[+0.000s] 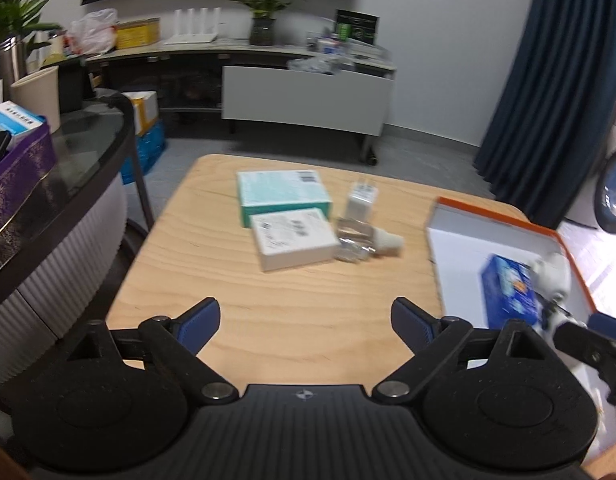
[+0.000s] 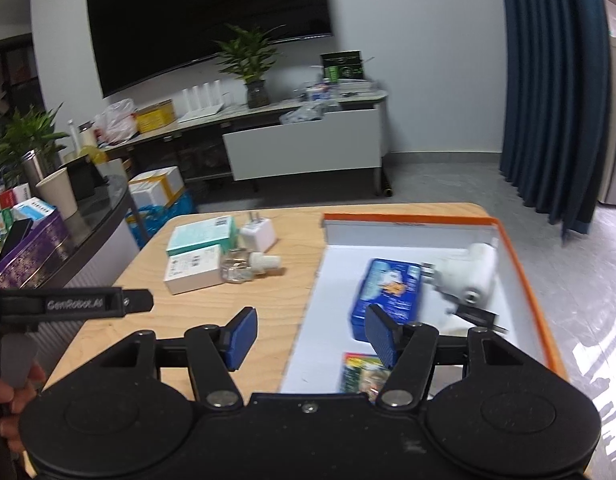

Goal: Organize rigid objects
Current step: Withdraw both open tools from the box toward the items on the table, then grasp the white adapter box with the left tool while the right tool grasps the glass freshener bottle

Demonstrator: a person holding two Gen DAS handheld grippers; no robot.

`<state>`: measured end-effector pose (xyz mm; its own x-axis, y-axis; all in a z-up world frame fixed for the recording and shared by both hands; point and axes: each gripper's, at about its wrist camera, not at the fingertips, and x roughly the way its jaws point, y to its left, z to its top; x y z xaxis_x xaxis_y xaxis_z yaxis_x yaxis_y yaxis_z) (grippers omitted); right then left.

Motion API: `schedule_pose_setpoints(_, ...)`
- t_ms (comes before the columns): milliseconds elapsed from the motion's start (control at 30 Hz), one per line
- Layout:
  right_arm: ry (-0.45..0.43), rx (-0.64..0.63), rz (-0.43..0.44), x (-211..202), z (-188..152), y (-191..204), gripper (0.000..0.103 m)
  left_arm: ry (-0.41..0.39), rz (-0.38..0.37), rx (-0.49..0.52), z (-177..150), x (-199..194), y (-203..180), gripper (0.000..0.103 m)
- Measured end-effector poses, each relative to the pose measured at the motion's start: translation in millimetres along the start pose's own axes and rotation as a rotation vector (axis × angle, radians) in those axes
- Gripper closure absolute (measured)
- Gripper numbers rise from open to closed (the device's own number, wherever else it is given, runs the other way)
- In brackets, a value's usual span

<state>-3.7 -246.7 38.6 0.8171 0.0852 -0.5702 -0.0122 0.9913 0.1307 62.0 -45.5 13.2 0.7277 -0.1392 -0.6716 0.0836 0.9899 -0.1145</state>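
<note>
On the wooden table (image 1: 267, 304) lie a teal box (image 1: 281, 194), a white box (image 1: 293, 238) in front of it, a white plug adapter (image 1: 362, 200) and a clear bottle with a white cap (image 1: 366, 244). An orange-rimmed white tray (image 2: 408, 220) at the right holds a blue box (image 2: 388, 296), a white plug device (image 2: 468, 276) and a colourful packet (image 2: 364, 372). My left gripper (image 1: 305, 320) hangs open and empty over the near table, short of the boxes. My right gripper (image 2: 312, 334) is open and empty above the tray's left wall.
A dark glass-topped counter (image 1: 79, 148) with a purple box (image 1: 15, 184) and a paper cup (image 1: 39, 92) stands to the left. Behind the table are a low cabinet (image 1: 308, 100), potted plants and a blue curtain (image 1: 548, 80). A hand (image 2: 7, 392) holds the left gripper's handle.
</note>
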Motion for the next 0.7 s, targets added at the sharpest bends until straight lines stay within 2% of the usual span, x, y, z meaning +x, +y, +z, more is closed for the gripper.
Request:
schedule_pose_setpoints(200, 0.010, -0.040, 0.020, 16.6, 8.8, 12.9, 0.029, 0.027, 0.028, -0.074, 25.2, 42.3, 14.2, 0.007)
schedule_pose_setpoints(533, 0.028, -0.044, 0.024, 47.0, 18.0, 3.2, 0.027, 0.119, 0.072, -0.145, 57.0, 130.0, 12.6, 0.006)
schedule_pose_setpoints(700, 0.032, -0.035, 0.034, 60.3, 21.7, 0.1, 0.026, 0.120, 0.100, -0.097, 57.1, 148.7, 9.0, 0.004)
